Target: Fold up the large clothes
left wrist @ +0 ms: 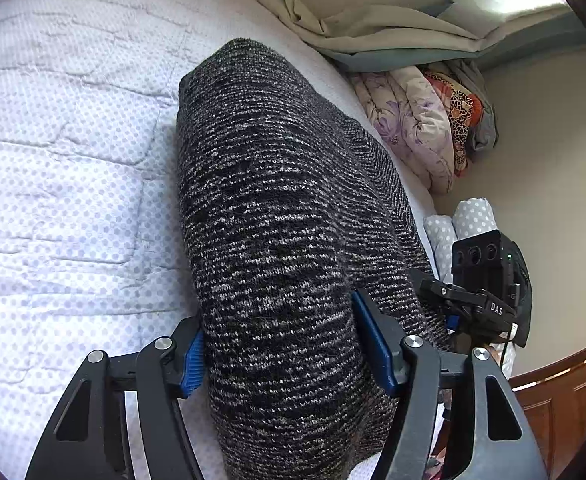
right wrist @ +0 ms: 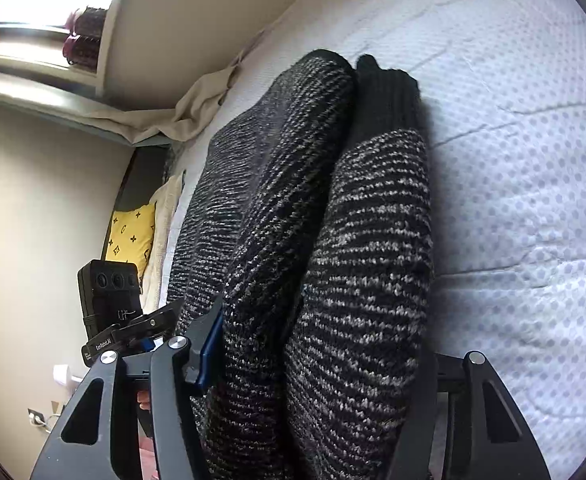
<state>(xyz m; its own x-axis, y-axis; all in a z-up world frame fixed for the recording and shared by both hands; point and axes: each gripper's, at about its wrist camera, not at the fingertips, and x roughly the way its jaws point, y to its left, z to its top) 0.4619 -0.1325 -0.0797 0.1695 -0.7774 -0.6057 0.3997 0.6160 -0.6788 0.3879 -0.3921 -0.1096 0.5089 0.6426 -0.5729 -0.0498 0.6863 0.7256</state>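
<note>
While both grippers hold one end, the sweater [left wrist: 277, 208] runs lengthwise toward 12 o'clock across the bed [left wrist: 61, 168]. Left gripper [left wrist: 285, 348]: fingers spread wide, bunched knit between them. Right gripper [right wrist: 317, 344]: same, sleeve with black cuff [right wrist: 389, 92] on top. Thick black-and-grey marled knit, already folded narrow.

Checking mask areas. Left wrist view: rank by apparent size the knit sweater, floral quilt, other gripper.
1. knit sweater, fills the centre, though it is nearest the lens.
2. floral quilt
3. right gripper
The last two look close; nearness makes that order unsure.
</note>
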